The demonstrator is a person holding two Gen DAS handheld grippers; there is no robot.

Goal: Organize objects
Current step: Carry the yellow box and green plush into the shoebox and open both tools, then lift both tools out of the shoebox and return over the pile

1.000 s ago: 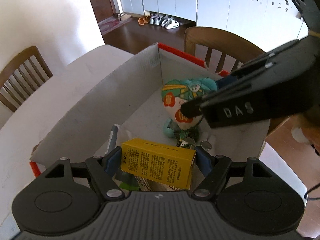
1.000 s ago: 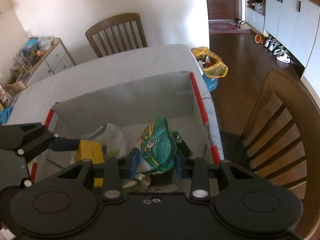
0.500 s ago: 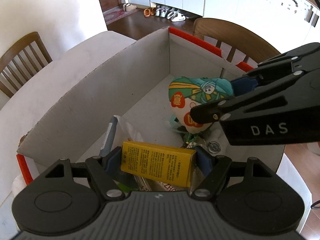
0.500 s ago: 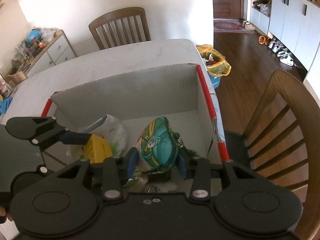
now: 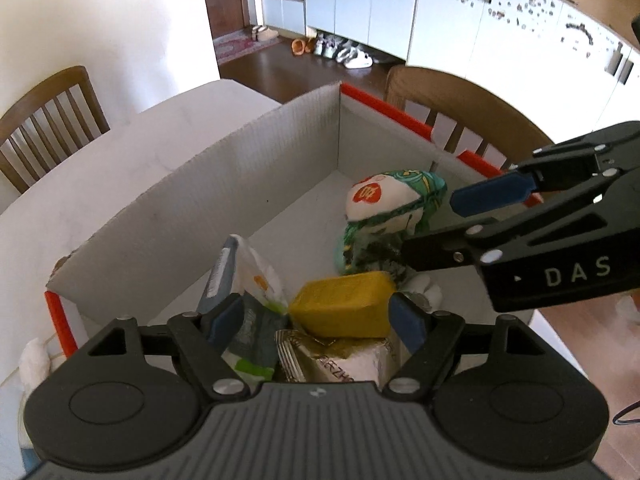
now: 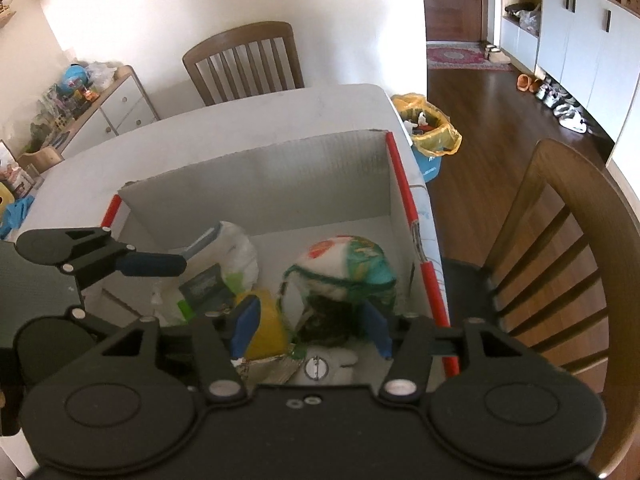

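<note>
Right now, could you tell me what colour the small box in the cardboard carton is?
Yellow box, clearest in the left wrist view.

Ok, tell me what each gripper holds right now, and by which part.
Nothing is held. The left gripper is open, the yellow box loose in the carton. The right gripper is open around the pouch.

Readable markings:

- "DAS", pale capital letters, on the black side housing of the right hand-held gripper (image 5: 452,226), at the right of the left wrist view.
- A red-orange round badge with one white character, not legible, on the white-and-green printed cloth pouch (image 5: 384,206) at the far right inside the white corrugated cardboard box with red edges (image 5: 256,168).
- Partial dark lettering, not fully legible, on the white-and-gold foil packet (image 5: 340,360) beneath the yellow rectangular carton (image 5: 344,304), near side.
</note>
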